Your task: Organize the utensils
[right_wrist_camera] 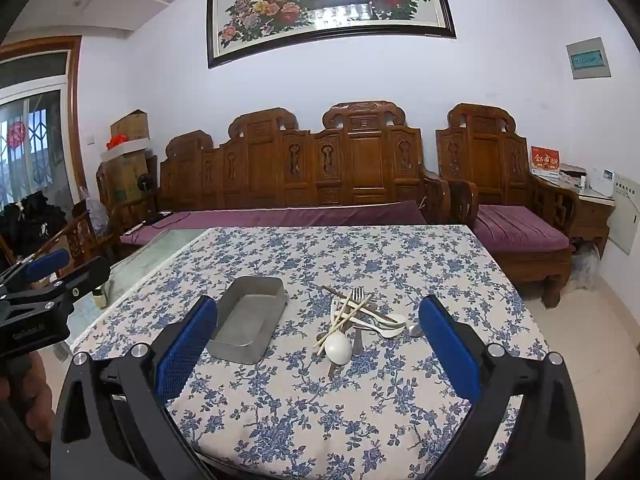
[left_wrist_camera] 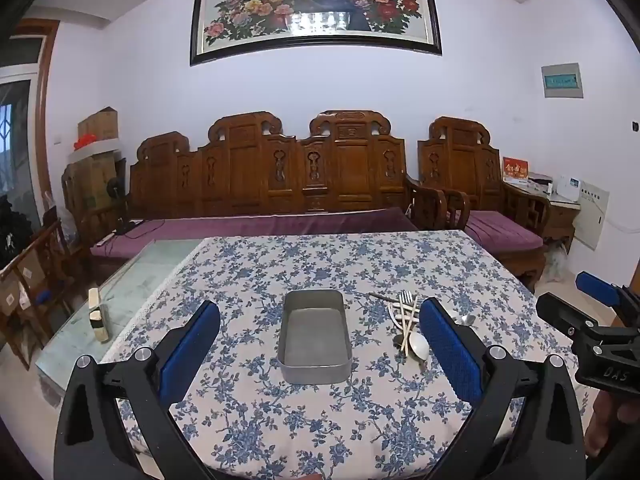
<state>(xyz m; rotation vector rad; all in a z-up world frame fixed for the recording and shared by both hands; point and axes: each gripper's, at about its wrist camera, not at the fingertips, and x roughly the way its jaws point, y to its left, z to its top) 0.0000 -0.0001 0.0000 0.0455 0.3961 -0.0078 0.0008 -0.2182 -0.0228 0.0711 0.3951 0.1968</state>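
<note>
The right tongs [right_wrist_camera: 318, 344] are spread wide and hold nothing; the left tongs [left_wrist_camera: 320, 340] are also spread and empty. In the right wrist view the utensils [right_wrist_camera: 354, 324] lie in a crossed heap at centre frame, just beyond the tips, so this hand seems nearer. The metal tray [right_wrist_camera: 250, 330] sits left of them on the surface [right_wrist_camera: 320, 420].

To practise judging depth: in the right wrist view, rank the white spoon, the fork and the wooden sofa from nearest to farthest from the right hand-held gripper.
1. White spoon: on the tablecloth, just ahead of the open right hand-held gripper.
2. Fork: farther back in the same pile.
3. Wooden sofa: against the wall, beyond the table.
</note>
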